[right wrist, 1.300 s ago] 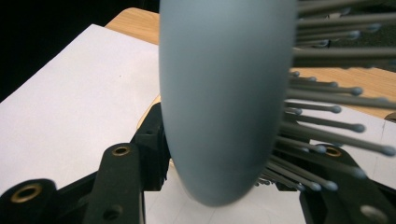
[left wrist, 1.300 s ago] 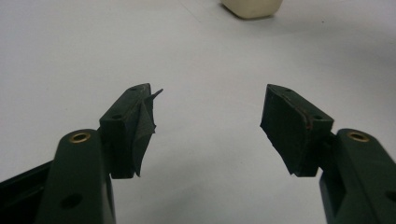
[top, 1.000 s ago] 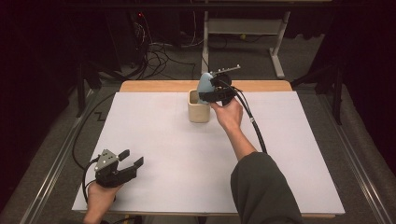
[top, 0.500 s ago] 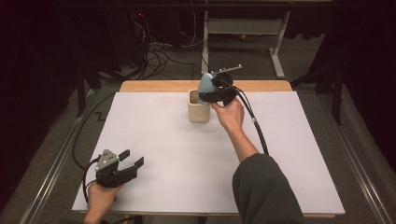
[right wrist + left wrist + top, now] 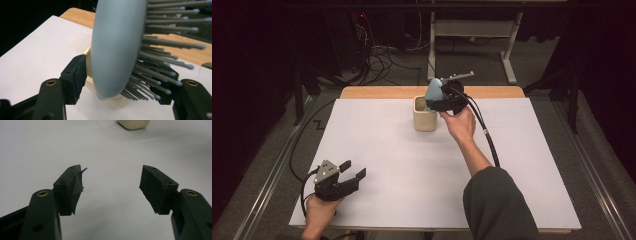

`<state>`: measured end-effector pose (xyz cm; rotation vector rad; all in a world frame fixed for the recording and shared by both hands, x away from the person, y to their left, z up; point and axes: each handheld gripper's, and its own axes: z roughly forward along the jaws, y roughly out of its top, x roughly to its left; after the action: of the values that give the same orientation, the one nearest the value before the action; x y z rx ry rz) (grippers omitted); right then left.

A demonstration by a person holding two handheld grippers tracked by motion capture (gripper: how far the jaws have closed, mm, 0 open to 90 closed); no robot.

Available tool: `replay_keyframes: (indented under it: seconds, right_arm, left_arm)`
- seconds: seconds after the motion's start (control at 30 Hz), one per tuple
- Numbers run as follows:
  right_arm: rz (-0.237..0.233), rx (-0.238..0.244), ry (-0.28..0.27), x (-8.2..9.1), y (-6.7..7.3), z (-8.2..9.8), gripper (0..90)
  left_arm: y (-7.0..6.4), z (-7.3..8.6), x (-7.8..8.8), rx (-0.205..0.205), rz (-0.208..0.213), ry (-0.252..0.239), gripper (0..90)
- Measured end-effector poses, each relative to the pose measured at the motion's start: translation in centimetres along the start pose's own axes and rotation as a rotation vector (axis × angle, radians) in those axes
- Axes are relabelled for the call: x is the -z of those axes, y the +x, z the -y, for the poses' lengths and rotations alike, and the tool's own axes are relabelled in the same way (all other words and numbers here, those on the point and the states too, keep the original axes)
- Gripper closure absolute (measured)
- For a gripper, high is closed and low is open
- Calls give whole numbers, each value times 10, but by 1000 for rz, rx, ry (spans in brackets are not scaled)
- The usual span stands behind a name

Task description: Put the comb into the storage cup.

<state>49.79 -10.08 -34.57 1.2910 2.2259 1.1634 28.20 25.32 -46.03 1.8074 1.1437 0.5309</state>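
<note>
The hairbrush stands head-up in the cream cup at the far middle of the tabletop — the placing step is at its release. The right gripper has just been opening its jaws; the brush head sits between them, seemingly free of the left pad. Next move, I judge — draw back without tipping the cup. The left gripper rests near the front-left corner, jaws wide and empty.
</note>
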Motion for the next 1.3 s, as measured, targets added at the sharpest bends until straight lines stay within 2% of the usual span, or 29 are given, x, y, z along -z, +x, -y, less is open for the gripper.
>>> replay_keyframes:
  seconds: [0.43, 1.03, 1.13, 1.3]
  right_arm:
    - [2, 21, 13, 4, 2, 1, 364]
    - [11, 43, 2, 15, 2, 1, 351]
    - [12, 50, -25, 17, 2, 4, 353]
    - [16, 40, -21, 17, -3, 9, 349]
  left_arm:
    - [0, 0, -1, 1, 2, 1, 353]
    - [0, 0, -1, 1, 2, -1, 353]
    - [0, 0, -1, 1, 2, -1, 354]
    - [0, 0, -1, 0, 1, 0, 353]
